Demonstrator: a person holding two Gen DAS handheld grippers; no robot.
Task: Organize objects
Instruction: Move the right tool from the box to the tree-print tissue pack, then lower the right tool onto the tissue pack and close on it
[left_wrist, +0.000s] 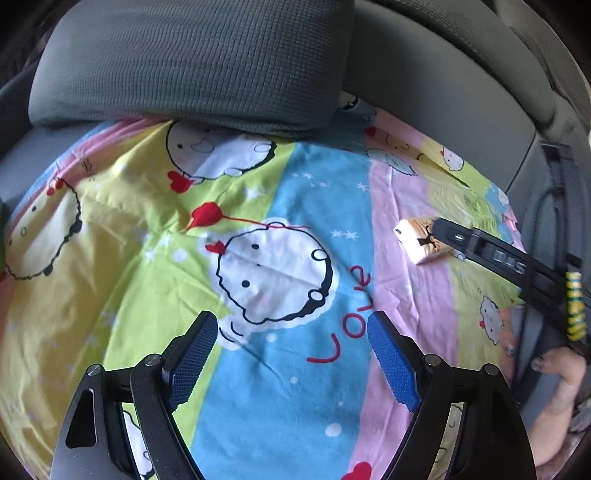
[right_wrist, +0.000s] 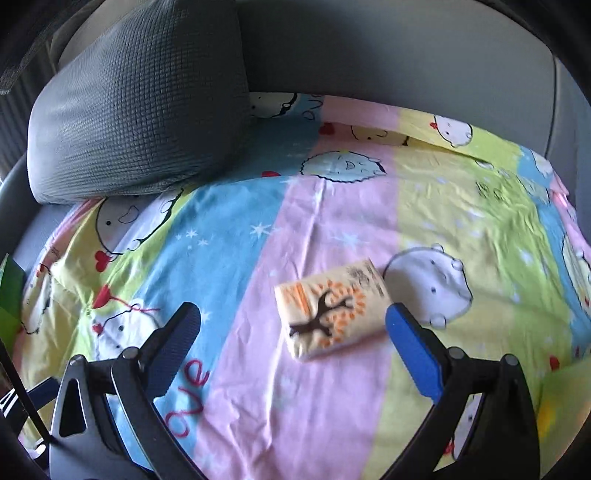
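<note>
A small tissue pack (right_wrist: 330, 314) with an orange tree print lies flat on the pink stripe of a colourful cartoon sheet (right_wrist: 332, 221). My right gripper (right_wrist: 293, 319) is open just above the sheet, and the pack sits between its fingers, close to the right fingertip (right_wrist: 397, 317). In the left wrist view the same tissue pack (left_wrist: 417, 238) shows at the right, partly covered by the right gripper's black finger (left_wrist: 458, 236). My left gripper (left_wrist: 291, 325) hangs open over the blue stripe with nothing between its blue pads.
A grey textured pillow (left_wrist: 184, 62) rests at the back of the sheet (left_wrist: 295, 206), against a grey padded backrest (right_wrist: 388, 55). A person's hand (left_wrist: 561, 384) shows at the right edge. Something green (right_wrist: 9, 295) sits at the far left.
</note>
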